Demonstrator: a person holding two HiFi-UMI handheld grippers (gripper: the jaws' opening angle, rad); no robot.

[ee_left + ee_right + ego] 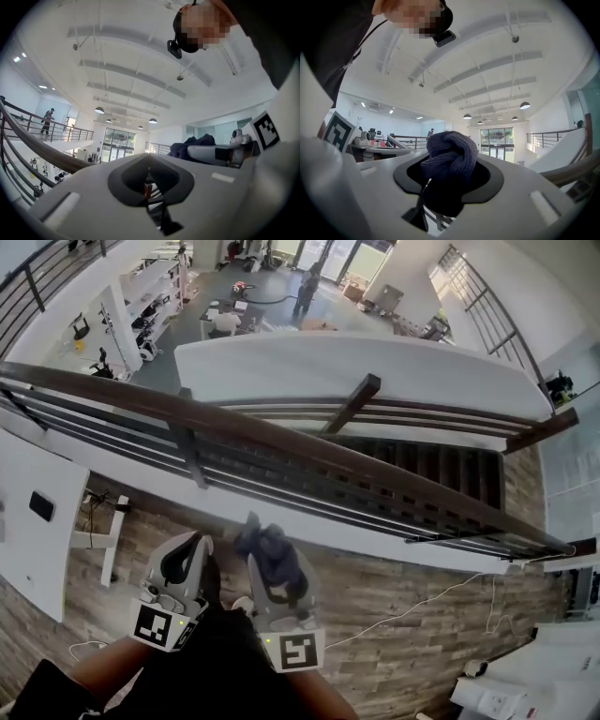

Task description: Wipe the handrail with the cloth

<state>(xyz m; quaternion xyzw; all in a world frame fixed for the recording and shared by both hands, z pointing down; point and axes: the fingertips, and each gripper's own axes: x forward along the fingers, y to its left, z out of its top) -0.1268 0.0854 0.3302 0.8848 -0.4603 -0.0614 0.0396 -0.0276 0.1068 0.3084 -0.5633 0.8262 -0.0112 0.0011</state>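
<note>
My right gripper [448, 183] is clamped on the bunched dark-blue knitted cloth [450, 154]. My left gripper [150, 186] is closed and empty. The dark-brown wooden handrail [281, 442] lies at twelve o'clock, apart. I'd press the cloth flat on top, then slide along.

1. A mezzanine in a large, open, workshop-like hall: a dark handrail [281, 442] edges a wood-plank floor [403, 601] overlooking a lower level [272, 310].
2. Down there, white shelves [155, 292] carry equipment.
3. A high white ceiling [140, 61], pendant lamps [99, 110] and tall glazed doors [116, 142] enclose it.
</note>
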